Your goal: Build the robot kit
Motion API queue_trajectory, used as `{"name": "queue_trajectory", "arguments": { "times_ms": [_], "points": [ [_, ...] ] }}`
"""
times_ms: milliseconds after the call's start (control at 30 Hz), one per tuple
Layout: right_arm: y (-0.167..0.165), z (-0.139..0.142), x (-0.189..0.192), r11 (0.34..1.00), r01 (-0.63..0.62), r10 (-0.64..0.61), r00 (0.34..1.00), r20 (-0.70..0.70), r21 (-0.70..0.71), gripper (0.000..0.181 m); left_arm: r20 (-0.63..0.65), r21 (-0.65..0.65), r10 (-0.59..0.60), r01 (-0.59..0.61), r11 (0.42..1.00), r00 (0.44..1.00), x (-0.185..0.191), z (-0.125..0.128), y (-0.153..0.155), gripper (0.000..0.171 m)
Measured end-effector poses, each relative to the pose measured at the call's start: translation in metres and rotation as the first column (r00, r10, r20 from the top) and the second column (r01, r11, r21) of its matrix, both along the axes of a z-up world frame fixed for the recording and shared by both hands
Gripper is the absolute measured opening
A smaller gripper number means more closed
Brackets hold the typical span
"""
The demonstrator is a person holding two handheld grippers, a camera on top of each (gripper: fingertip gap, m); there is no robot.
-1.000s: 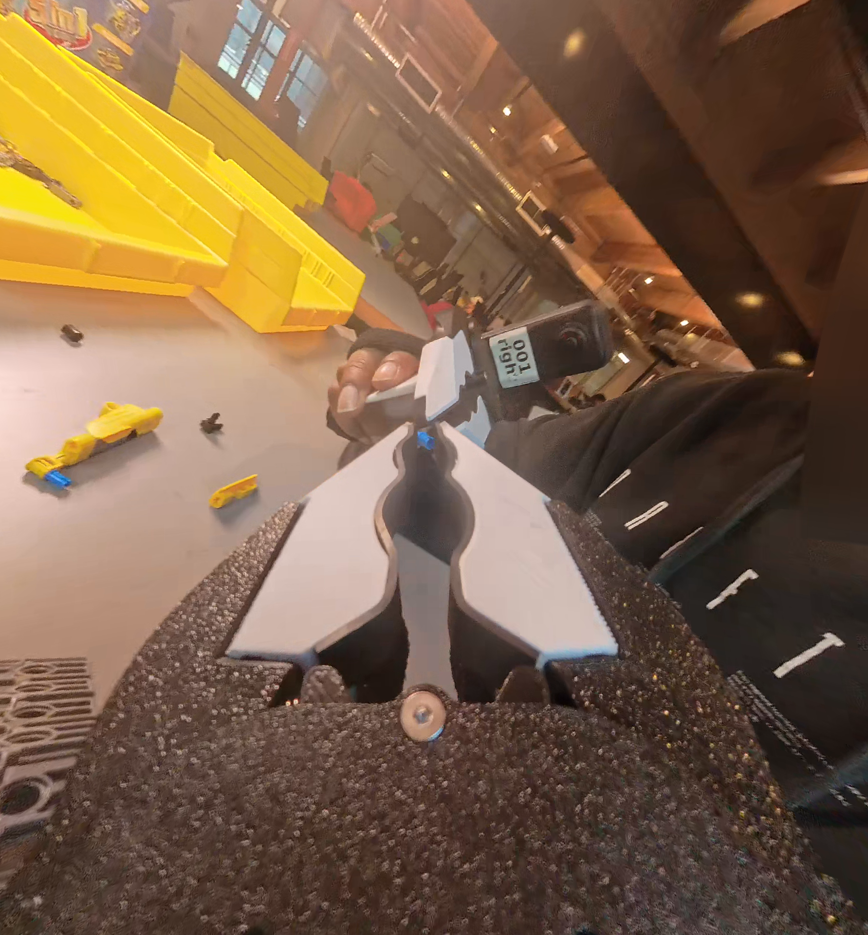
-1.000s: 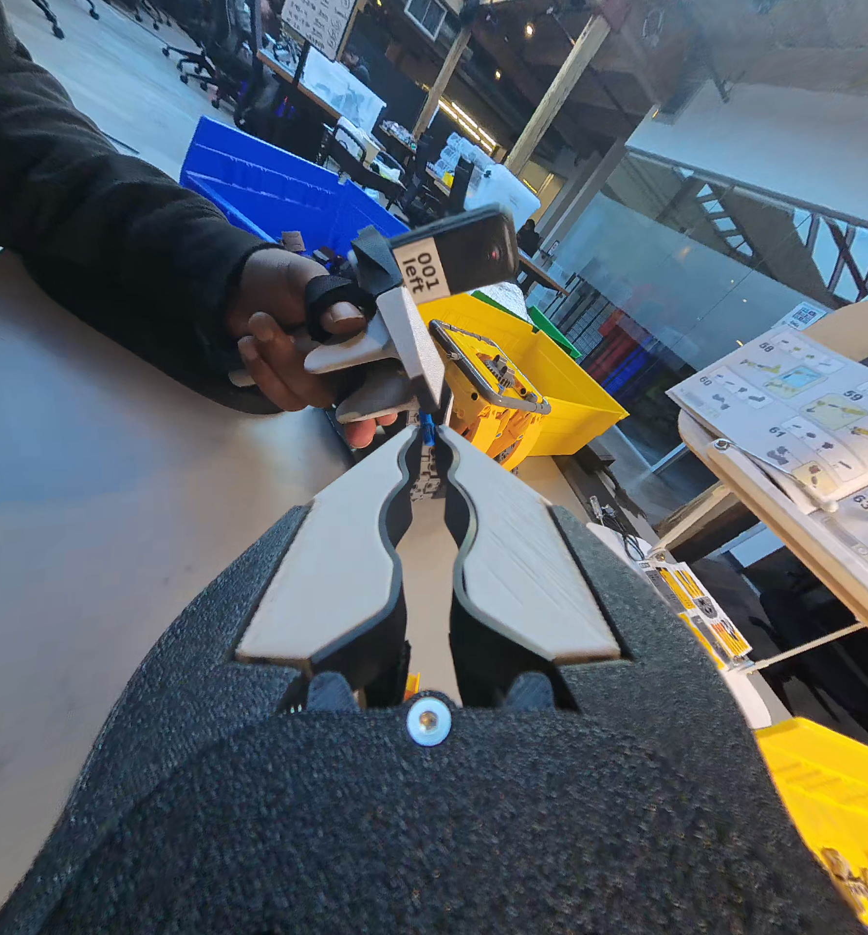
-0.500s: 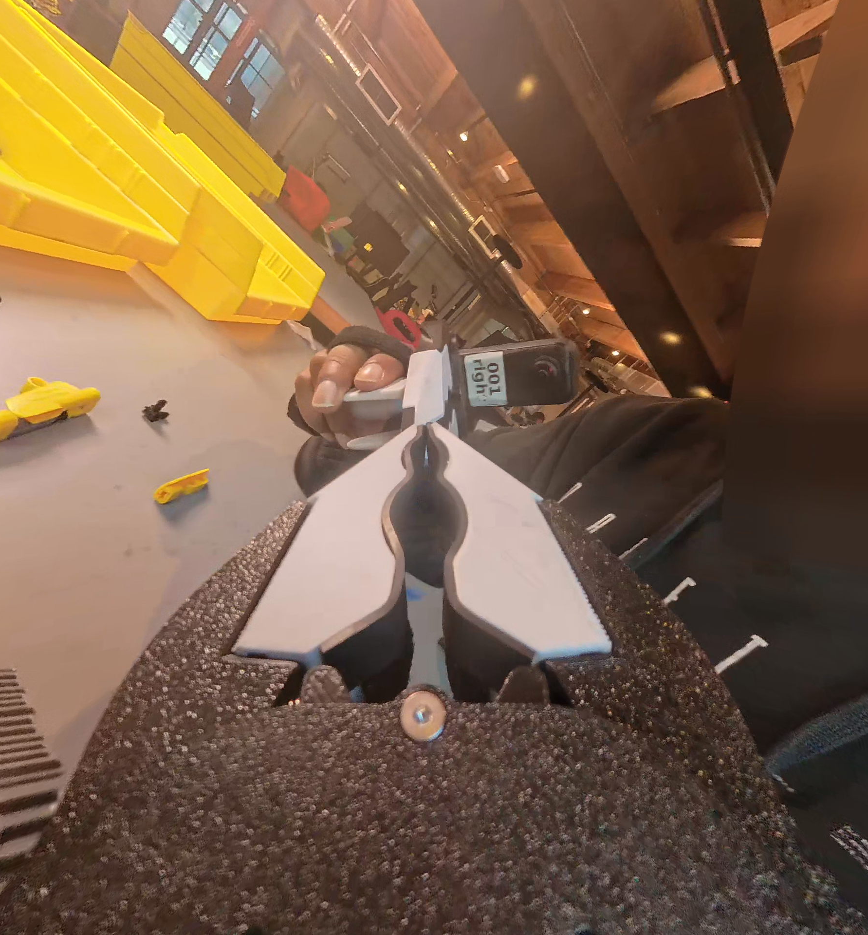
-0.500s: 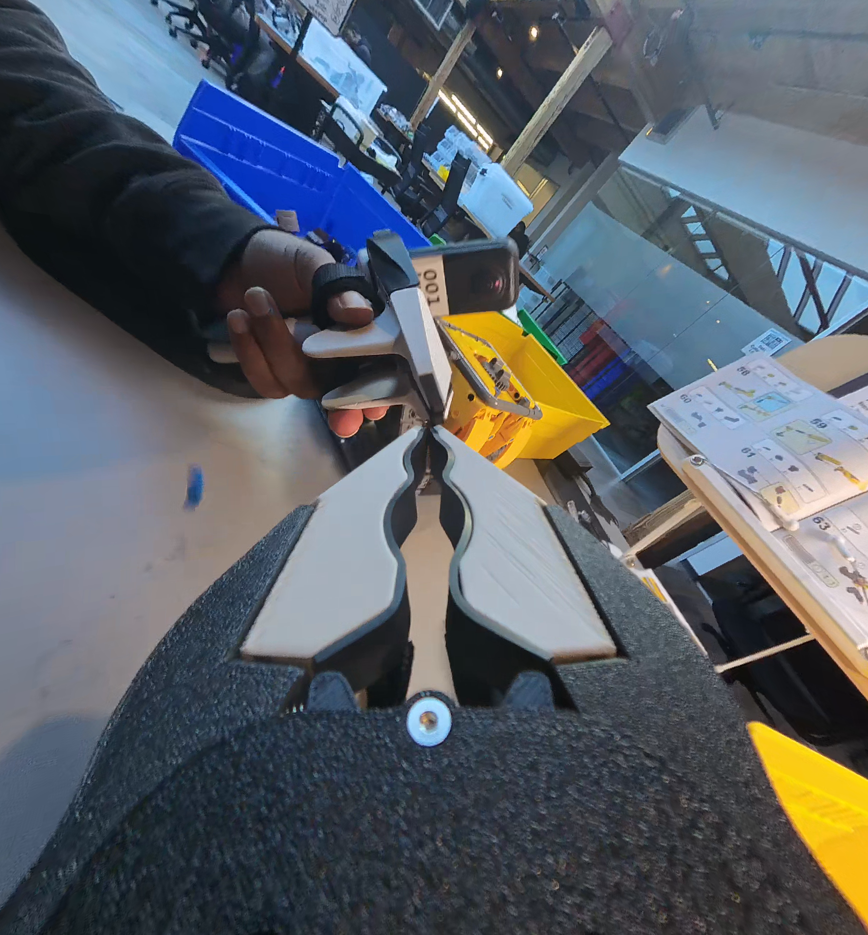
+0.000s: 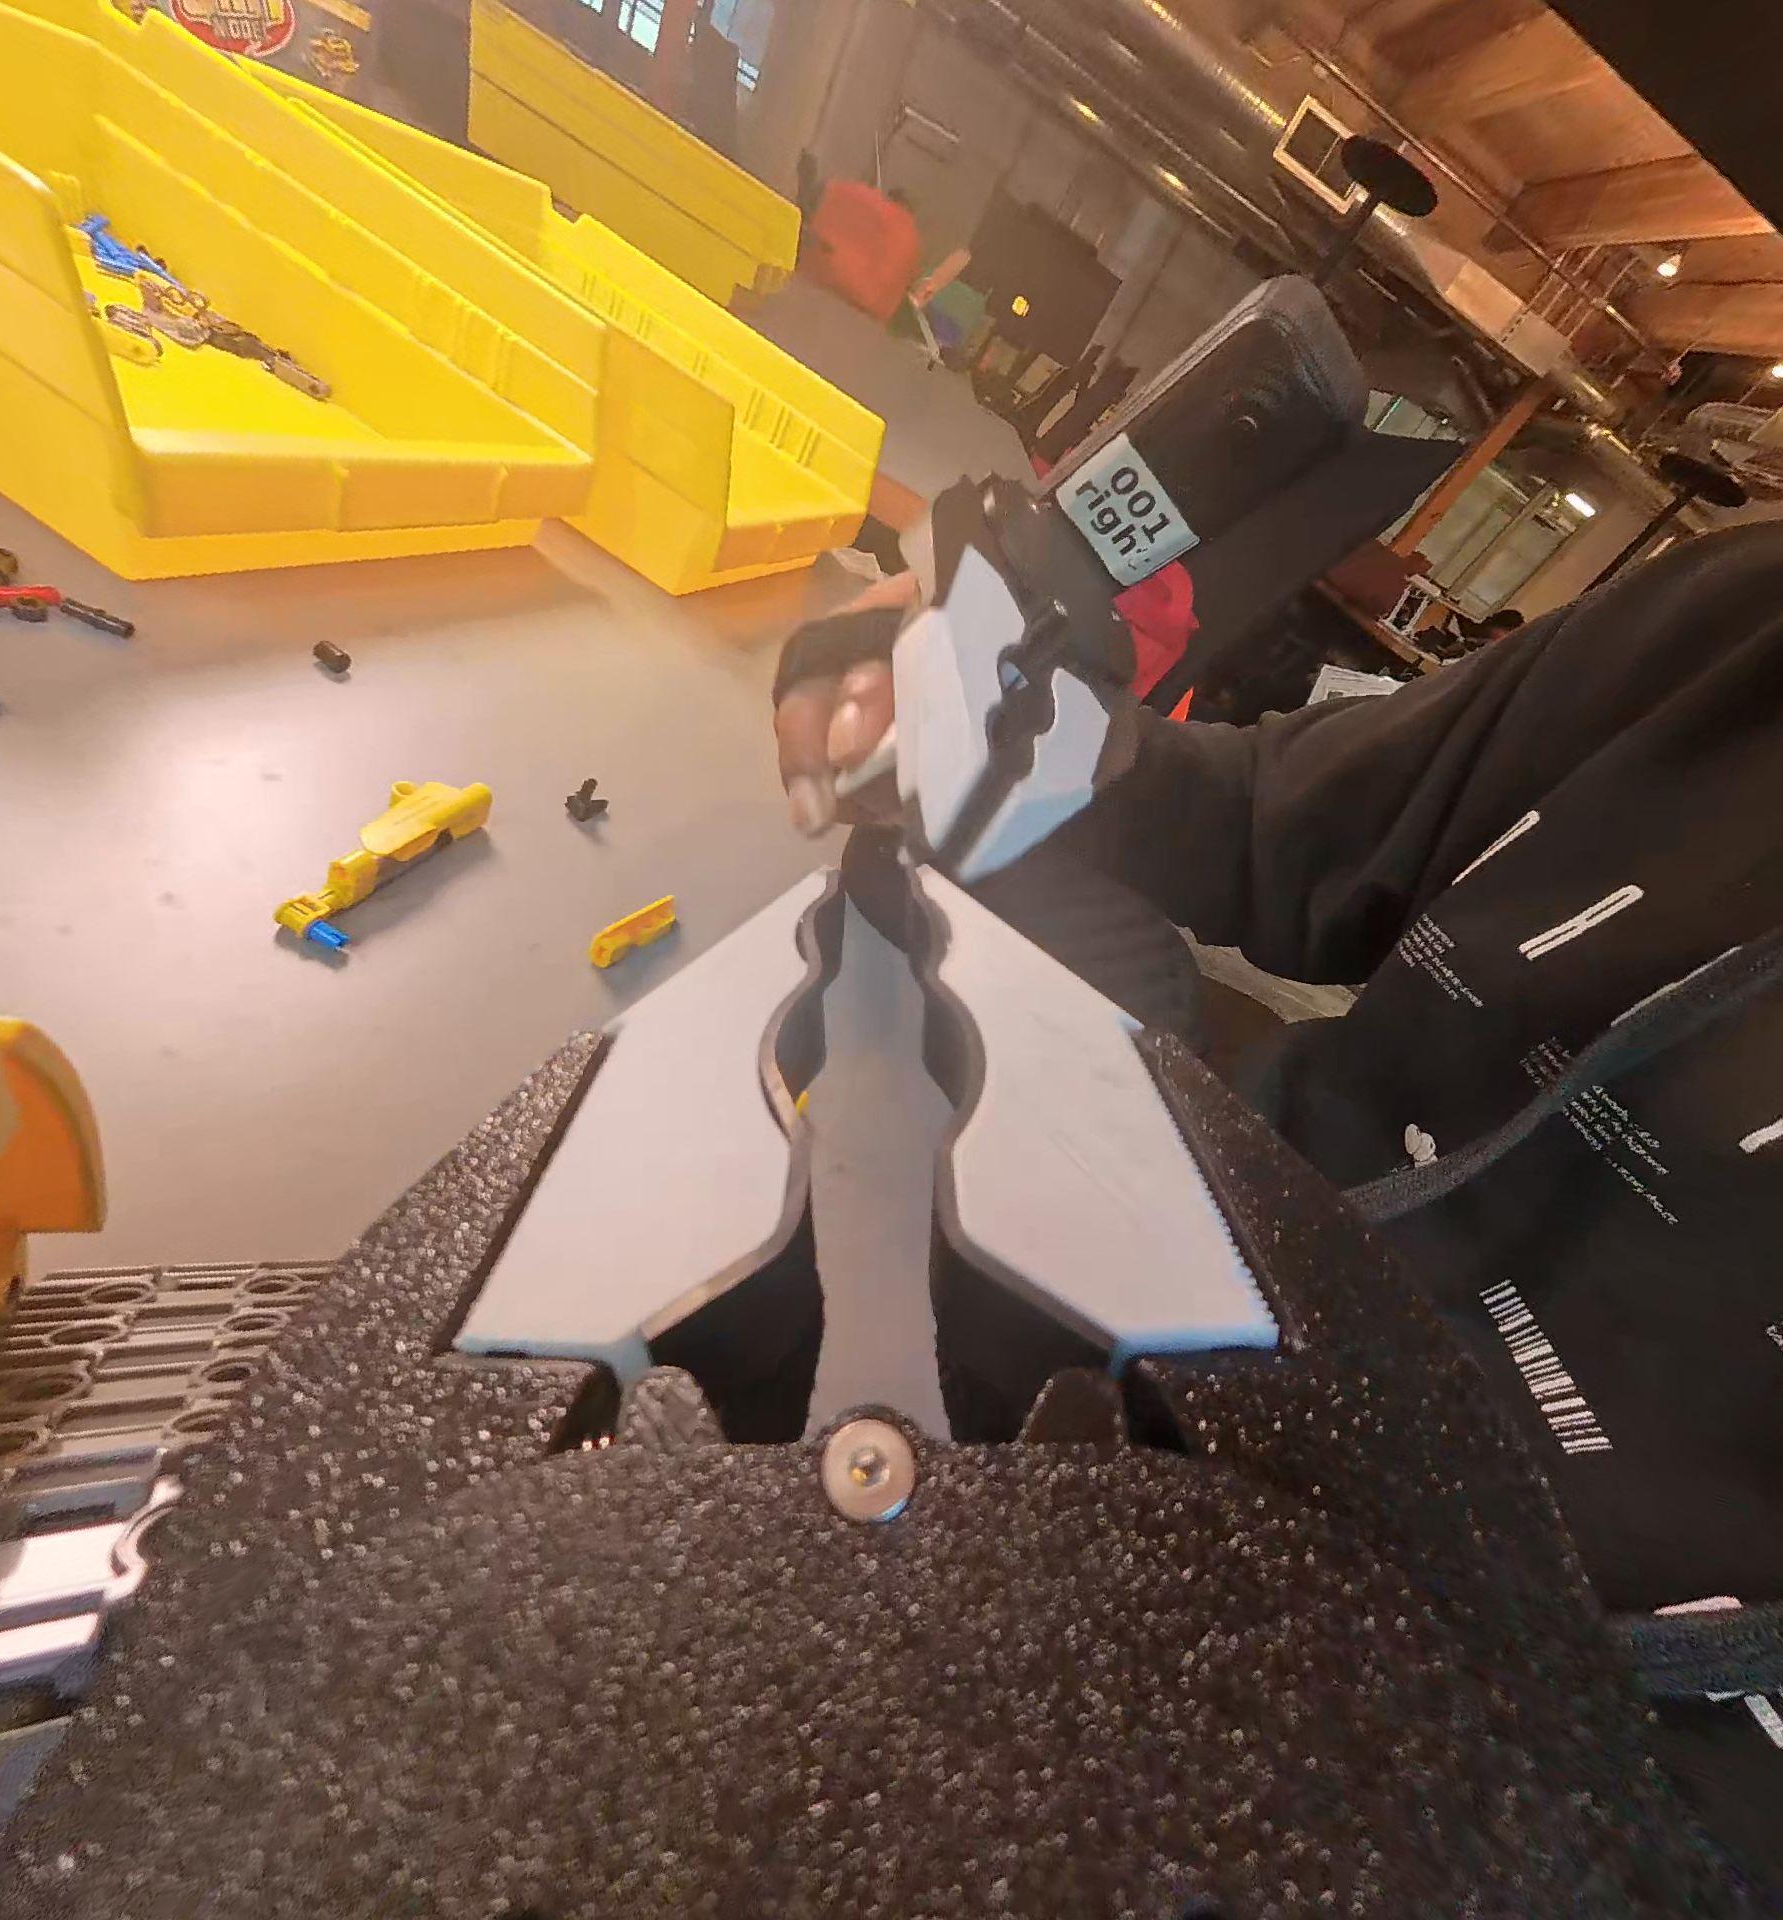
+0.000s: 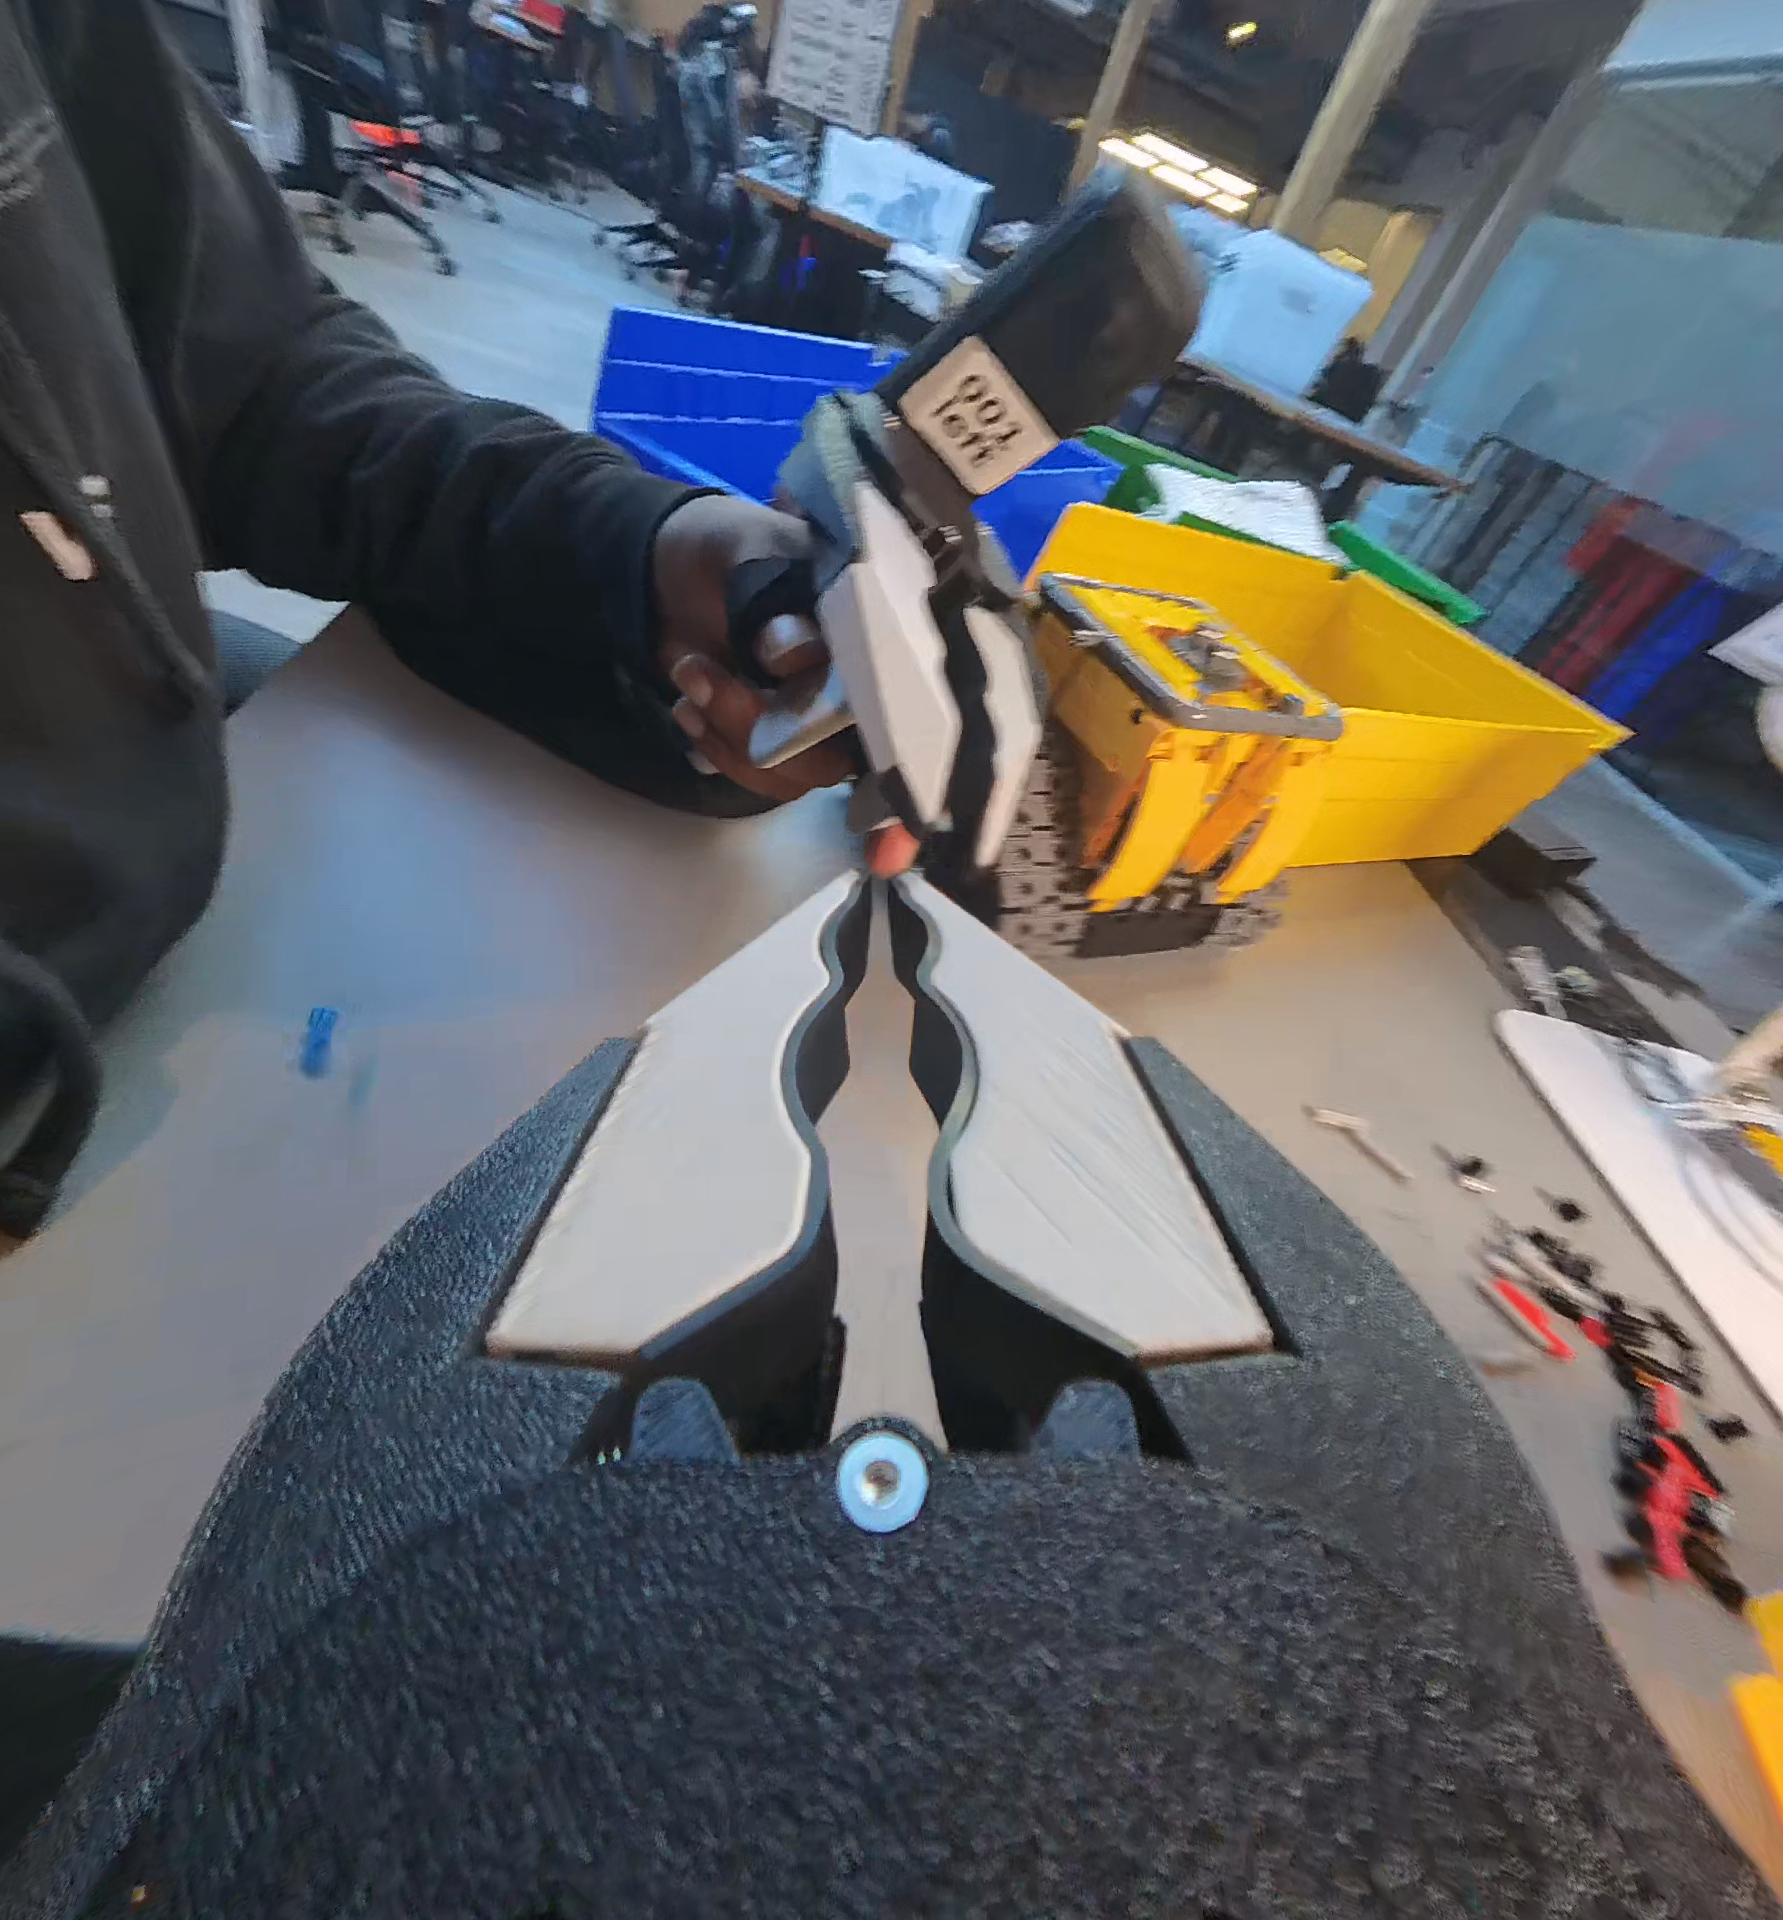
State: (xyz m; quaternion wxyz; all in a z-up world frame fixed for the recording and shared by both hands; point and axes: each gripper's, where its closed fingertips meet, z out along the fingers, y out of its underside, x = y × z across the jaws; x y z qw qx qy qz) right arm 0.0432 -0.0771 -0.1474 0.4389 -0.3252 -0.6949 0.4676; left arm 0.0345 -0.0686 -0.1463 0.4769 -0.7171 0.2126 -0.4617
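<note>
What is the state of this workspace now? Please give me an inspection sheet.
Surface: grey table.
Job's things: yellow brick model beside yellow bin; yellow piece lying flat.
Clutter: loose blue pin; black and red small parts scattered.
Grippers: left gripper jaws slightly apart, empty; right gripper jaws shut, empty.
Cables: nothing seen.
Surroundings: yellow trays, blue bin, office chairs.

Wooden ceiling (image 5: 1593,156), office chairs (image 6: 388,177), grey tabletop (image 5: 191,1039)
</note>
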Motion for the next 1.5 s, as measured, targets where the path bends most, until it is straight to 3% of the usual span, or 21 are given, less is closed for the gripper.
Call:
{"name": "queue_trajectory", "arguments": {
  "times_ms": [133, 267, 433, 767, 1100, 1400, 1500],
  "points": [
    [-0.037, -0.037, 0.014, 0.977, -0.214, 0.212, 0.951, 0.225, -0.017, 0.004, 0.002, -0.001, 0.005, -0.005, 1.000, 1.000, -0.003, 0.000, 0.001, 0.010],
    [-0.051, -0.067, 0.036, 0.949, -0.316, 0.290, 0.839, 0.461, -0.022, 0.008, -0.012, -0.013, -0.005, 0.005, 1.000, 1.000, 0.000, -0.004, 0.001, 0.011],
    [-0.070, -0.073, 0.062, 0.928, -0.368, 0.327, 0.739, 0.589, -0.053, 0.009, -0.057, -0.020, -0.022, 0.021, 1.000, 0.998, 0.005, -0.011, 0.000, 0.012],
    [-0.119, -0.090, 0.068, 0.906, -0.422, 0.310, 0.696, 0.647, 0.019, 0.014, -0.176, -0.015, -0.057, 0.055, 0.998, 0.983, 0.018, -0.025, -0.005, 0.013],
    [-0.119, -0.100, 0.073, 0.916, -0.397, 0.241, 0.653, 0.718, 0.053, 0.013, -0.204, 0.038, -0.082, 0.091, 0.995, 0.976, 0.023, -0.023, -0.014, 0.013],
    [-0.111, -0.102, 0.070, 0.948, -0.317, 0.222, 0.669, 0.710, 0.002, 0.004, -0.247, 0.040, -0.126, 0.141, 0.989, 0.961, 0.030, -0.028, -0.021, 0.015],
    [-0.099, -0.094, 0.062, 0.963, -0.267, 0.175, 0.734, 0.656, 0.041, 0.003, -0.242, 0.051, -0.159, 0.176, 0.983, 0.957, 0.033, -0.025, -0.027, 0.017]
  ]
}}
